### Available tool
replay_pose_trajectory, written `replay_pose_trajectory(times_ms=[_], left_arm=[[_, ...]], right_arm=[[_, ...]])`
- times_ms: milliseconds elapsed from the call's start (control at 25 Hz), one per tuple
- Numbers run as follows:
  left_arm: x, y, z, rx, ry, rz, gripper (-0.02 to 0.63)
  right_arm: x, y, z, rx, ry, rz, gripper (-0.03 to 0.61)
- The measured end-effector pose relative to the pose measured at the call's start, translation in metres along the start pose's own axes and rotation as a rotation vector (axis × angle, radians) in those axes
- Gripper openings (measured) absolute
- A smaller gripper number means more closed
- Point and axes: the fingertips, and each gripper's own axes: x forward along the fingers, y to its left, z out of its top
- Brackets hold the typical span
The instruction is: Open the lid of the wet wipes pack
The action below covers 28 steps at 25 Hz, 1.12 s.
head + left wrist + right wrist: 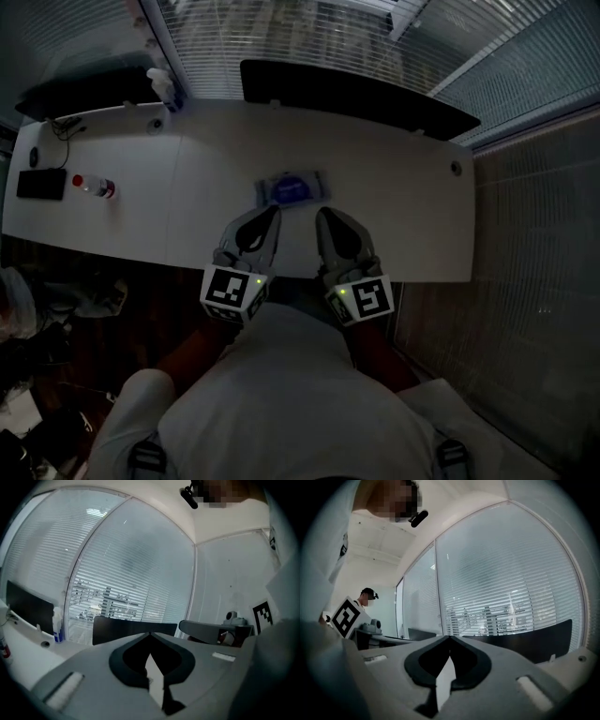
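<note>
Shut tip to tip, empty: left gripper [274,212] and right gripper [322,214], poised just short of the wet wipes pack [292,188], flat on the table [403,216] (lid seemingly down). Approach stage, probably; next, steady the pack, part one pair, catch the lid's edge. Far left, small bottle [93,187], contents unclear.

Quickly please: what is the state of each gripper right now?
Left gripper: shut, holding nothing.
Right gripper: shut, holding nothing.
</note>
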Motion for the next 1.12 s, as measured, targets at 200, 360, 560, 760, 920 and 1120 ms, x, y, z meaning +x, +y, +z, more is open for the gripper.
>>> replay_pose_trajectory(times_ms=[200, 360, 560, 760, 920, 1120], left_arm=[[0.029, 0.027, -0.048, 0.020, 0.107, 0.057, 0.003], [0.044, 0.051, -0.089, 0.039, 0.189, 0.103, 0.003], [0.061, 0.076, -0.149, -0.003, 0.321, 0.135, 0.003], [0.071, 0.099, -0.220, -0.042, 0.504, 0.172, 0.003], [0.080, 0.113, -0.263, -0.050, 0.583, 0.198, 0.003], [0.094, 0.126, -0.300, -0.011, 0.642, 0.210, 0.003]], right_arm=[[0.031, -0.030, -0.049, -0.104, 0.109, 0.026, 0.002], [0.054, -0.039, -0.097, -0.241, 0.189, 0.083, 0.002], [0.073, -0.042, -0.161, -0.356, 0.297, 0.169, 0.003], [0.081, -0.032, -0.229, -0.447, 0.407, 0.272, 0.052], [0.086, -0.033, -0.268, -0.541, 0.470, 0.290, 0.061], [0.090, -0.032, -0.303, -0.651, 0.509, 0.340, 0.070]])
